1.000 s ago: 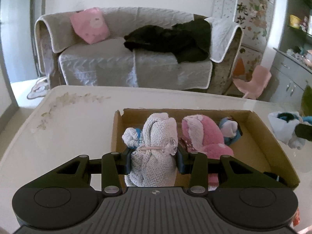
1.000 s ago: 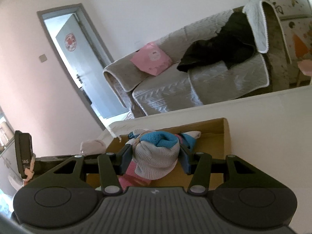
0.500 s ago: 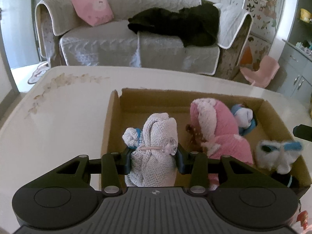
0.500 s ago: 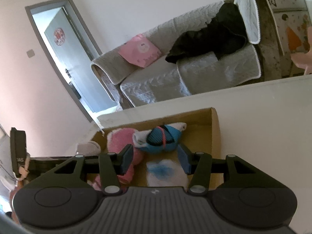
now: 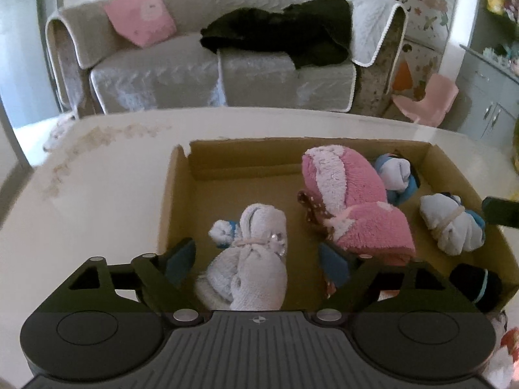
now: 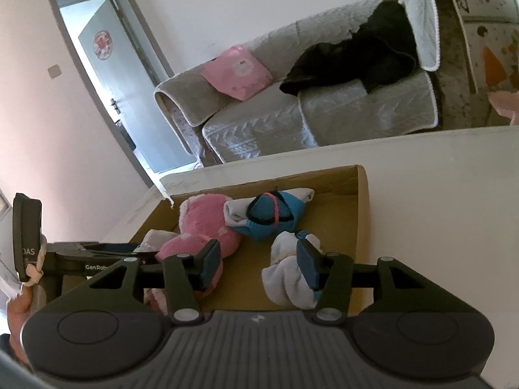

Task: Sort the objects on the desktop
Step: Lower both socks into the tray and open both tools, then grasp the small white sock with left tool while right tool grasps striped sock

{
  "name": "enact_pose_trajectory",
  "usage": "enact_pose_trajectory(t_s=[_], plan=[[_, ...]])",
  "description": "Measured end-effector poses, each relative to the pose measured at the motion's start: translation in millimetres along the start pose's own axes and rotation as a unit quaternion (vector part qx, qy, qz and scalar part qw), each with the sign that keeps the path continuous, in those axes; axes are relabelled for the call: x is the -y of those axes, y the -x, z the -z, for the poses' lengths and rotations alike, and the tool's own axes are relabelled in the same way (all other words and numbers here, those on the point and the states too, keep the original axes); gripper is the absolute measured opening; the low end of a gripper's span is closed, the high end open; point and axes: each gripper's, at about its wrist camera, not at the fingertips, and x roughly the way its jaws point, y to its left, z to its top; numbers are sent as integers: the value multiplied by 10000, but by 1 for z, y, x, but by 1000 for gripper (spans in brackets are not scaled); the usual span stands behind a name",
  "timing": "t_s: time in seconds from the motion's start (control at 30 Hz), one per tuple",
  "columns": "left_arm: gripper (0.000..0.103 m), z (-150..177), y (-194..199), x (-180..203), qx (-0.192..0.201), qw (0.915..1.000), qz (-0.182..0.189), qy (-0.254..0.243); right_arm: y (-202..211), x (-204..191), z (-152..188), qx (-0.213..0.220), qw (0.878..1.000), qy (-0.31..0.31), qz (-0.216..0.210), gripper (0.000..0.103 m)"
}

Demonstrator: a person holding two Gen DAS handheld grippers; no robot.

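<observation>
Several sock bundles lie in cardboard box (image 5: 176,194) on white table (image 5: 97,194). White bundle (image 5: 249,259) sits between spread fingers of left gripper (image 5: 256,259), not gripped. Pink fluffy bundle (image 5: 350,201) lies beside it; blue bundle (image 6: 272,215) farther back. Right gripper (image 6: 258,264) spread wide, empty, just beside white-blue bundle (image 6: 285,275). Sofa (image 5: 194,64) beyond table.

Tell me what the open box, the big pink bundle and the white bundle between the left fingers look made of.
Box: looks like plain corrugated cardboard, matte brown, with a torn corner edge.
Pink bundle: seems fleece or plush, fuzzy pile, white fluffy patch.
White bundle: likely knit or terry cloth, visible looped weave, tied with a thin pinkish band. The left gripper stands open around it.
</observation>
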Motion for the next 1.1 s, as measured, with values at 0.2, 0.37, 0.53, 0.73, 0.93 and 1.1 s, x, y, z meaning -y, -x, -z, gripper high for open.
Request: enact_pose_trajectory(t_s=[0.2, 0.37, 0.53, 0.73, 0.93, 1.1], plan=[[95, 7, 40, -5, 266, 9993, -23, -260, 19, -9, 4, -7, 9997, 233, -81, 63], [103, 27, 76, -13, 392, 9976, 292, -483, 34, -16, 13, -244, 9987, 340, -292, 85], [103, 62, 106, -10, 460, 9933, 303, -1019, 50, -34, 42, -706, 9930, 837, -441, 89], [103, 99, 137, -21, 541, 9933, 327, -966, 86, -55, 87, -675, 9884, 1272, -477, 101], [103, 140, 135, -19, 168, 9939, 42, -1093, 101, -64, 128, -457, 9890, 1390, -219, 102], [102, 152, 124, -20, -98, 9933, 68, -1146, 92, -66, 139, -442, 9888, 1424, 84, 102]])
